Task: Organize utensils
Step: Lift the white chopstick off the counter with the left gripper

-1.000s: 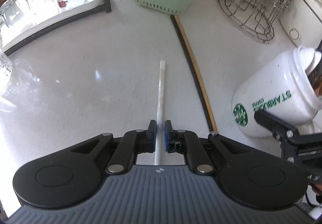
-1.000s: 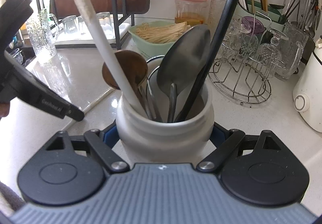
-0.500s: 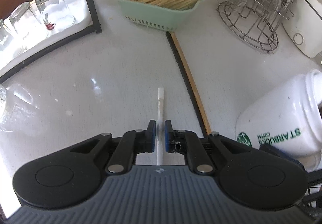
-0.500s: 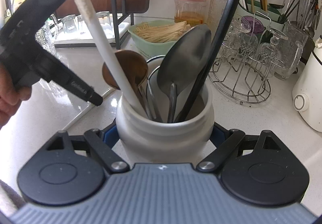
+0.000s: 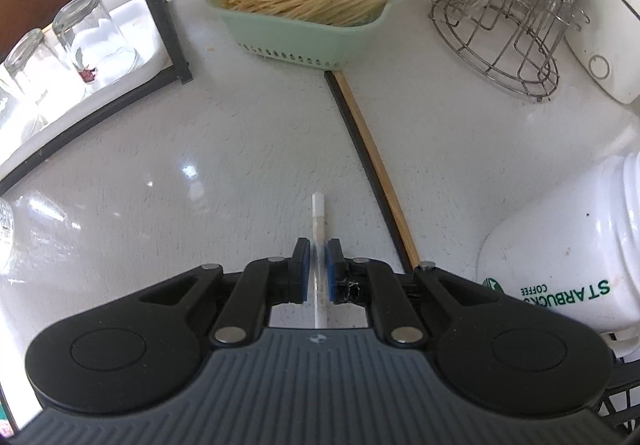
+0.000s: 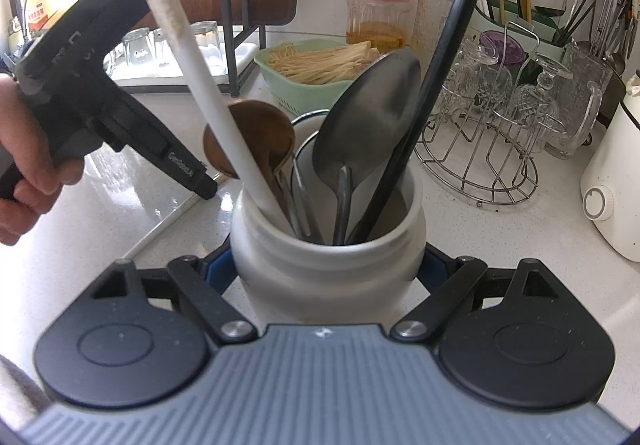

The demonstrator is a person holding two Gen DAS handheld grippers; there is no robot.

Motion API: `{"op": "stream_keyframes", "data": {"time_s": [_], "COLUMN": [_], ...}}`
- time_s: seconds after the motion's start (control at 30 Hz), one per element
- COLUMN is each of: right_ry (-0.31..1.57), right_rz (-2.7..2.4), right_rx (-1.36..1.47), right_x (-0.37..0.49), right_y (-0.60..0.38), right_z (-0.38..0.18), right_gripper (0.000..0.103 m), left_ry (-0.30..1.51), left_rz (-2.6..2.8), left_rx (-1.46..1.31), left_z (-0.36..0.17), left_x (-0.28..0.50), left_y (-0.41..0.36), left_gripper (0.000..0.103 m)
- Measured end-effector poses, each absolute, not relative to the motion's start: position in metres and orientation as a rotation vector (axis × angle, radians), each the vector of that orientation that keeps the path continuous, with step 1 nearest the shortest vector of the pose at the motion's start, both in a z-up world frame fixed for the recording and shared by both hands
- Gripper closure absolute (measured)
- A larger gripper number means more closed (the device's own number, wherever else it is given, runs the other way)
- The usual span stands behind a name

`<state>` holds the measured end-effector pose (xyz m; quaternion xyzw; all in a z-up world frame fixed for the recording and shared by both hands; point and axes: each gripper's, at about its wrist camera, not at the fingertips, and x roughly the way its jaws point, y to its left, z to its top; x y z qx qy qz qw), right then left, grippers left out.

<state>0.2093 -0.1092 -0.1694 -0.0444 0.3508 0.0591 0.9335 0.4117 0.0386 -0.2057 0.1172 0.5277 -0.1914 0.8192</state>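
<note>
A thin white stick (image 5: 319, 213) sits between the blue pads of my left gripper (image 5: 317, 251), which is shut on it; its short tip points down at the white counter. A black stick and a wooden stick (image 5: 372, 161) lie side by side on the counter just right of it. My right gripper (image 6: 326, 269) is shut on a white Starbucks jar (image 6: 280, 253), which is tilted in the left wrist view (image 5: 560, 265). In the jar stand a dark metal spoon (image 6: 368, 117), a brown spoon (image 6: 260, 137), a long white handle (image 6: 192, 45) and a black handle (image 6: 440, 85). A hand holds the left gripper (image 6: 206, 191) just left of the jar.
A green basket of straw-coloured sticks (image 5: 312, 21) stands at the back. To its right is a wire glass rack (image 5: 500, 45), then a white appliance (image 5: 600, 45). A black-framed shelf with upturned glasses (image 5: 76, 37) is at the left. A red-lidded jar (image 6: 380, 17) stands by the wall.
The left gripper has moved right, closer to the jar, and less of the white stick shows beyond its pads. The right gripper and jar have not moved.
</note>
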Motion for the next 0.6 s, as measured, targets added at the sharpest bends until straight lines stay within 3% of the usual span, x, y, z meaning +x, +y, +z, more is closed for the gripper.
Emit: {"op": "stream_keyframes", "data": {"time_s": [0.6], "right_ry": [0.718], "right_rz": [0.128], "right_rx": [-0.097], "right_x": [0.209], "right_y": [-0.109], "right_z": [-0.169], "right_gripper": [0.011], "left_ry": [1.122], "left_rz": [-0.392], "left_rx": [0.325], "left_z": [-0.202], "left_x": [0.411], "left_y": [0.024], "left_gripper": [0.096]}}
